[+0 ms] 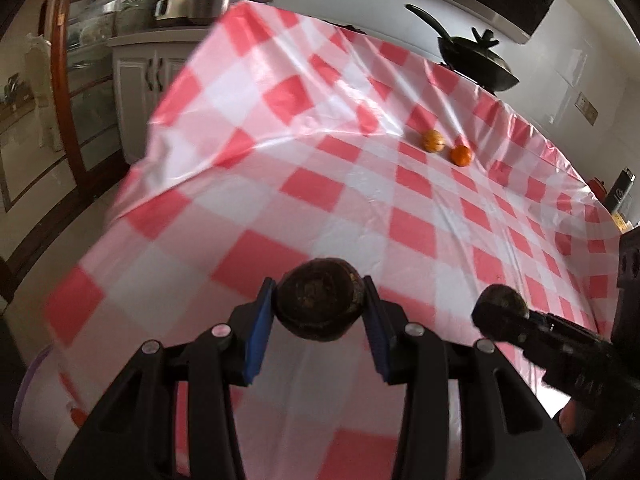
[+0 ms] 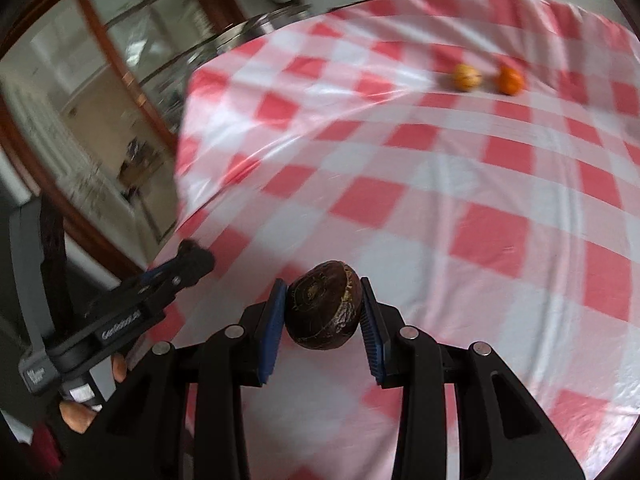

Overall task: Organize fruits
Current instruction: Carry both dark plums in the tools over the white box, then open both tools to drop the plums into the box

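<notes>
Left gripper (image 1: pixel 319 309) squeezing a dark brown fruit (image 1: pixel 318 304) between blue fingers (image 1: pixel 260 332), above the checked tabletop (image 1: pixel 360 208). Right gripper (image 2: pixel 323 312) pinching another dark fruit (image 2: pixel 325 310), above that tabletop too. Yellow fruit (image 2: pixel 465 77) and orange fruit (image 2: pixel 509 80) lying far across it.

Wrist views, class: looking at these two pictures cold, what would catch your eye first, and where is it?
First, the dark brown fruit clamped between the left gripper's blue pads, low in its view; the right gripper holds another dark fruit the same way. Next, the red-and-white checked tablecloth, with a yellowish fruit and an orange side by side at its far end.
</notes>
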The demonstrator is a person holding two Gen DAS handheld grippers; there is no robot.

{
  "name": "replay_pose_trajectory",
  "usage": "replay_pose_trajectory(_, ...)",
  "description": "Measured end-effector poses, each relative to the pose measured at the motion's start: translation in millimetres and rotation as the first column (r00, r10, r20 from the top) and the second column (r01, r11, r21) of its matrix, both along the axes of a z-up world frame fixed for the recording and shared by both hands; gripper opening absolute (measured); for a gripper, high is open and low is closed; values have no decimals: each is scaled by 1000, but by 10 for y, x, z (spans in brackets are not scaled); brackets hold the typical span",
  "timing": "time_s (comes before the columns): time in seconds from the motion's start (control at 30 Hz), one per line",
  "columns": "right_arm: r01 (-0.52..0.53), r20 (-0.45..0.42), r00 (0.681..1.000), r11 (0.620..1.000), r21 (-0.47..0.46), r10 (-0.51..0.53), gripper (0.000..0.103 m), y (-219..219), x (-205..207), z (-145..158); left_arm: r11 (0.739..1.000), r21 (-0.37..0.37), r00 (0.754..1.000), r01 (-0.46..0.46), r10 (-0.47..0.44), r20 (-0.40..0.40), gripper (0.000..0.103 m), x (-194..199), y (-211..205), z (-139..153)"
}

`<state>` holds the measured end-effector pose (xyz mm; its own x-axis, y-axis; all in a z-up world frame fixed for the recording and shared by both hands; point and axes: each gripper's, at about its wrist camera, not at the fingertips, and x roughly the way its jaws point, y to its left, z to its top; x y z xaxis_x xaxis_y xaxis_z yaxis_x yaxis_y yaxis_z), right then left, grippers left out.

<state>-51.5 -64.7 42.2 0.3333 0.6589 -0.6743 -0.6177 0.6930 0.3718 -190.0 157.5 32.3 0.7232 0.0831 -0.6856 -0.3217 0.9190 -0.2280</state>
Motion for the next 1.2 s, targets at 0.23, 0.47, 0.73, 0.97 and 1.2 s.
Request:
replay_pose_trajectory(0.23,-166,57,984,984,-58,170,36,508,-554,1,998,36,999,-44,44,7,43,-474,222,32)
replay_pose_trajectory(0.47,-314,105,940,943,-108,325,36,891,-1083,-4,993,22,993,-117,117,9,43,-950,530,22)
replay_pose_trajectory(0.73,-494,140,840,845,-204,524,36,1315,-1713,-171,970,-11,969,-244,244,-50,43,-1611,897,-287)
replay_pose_trajectory(0.97,-598,145,725,720,-353,673,36,1672,-2211,-550,927,-64,914,-369,350,-204,43,-1976,1258,-970)
replay_pose_trajectory(1.2,-637,55,666,606,-476,744,36,1937,-2356,-1152,889,-83,850,-451,400,-343,43,-2126,1414,-1528)
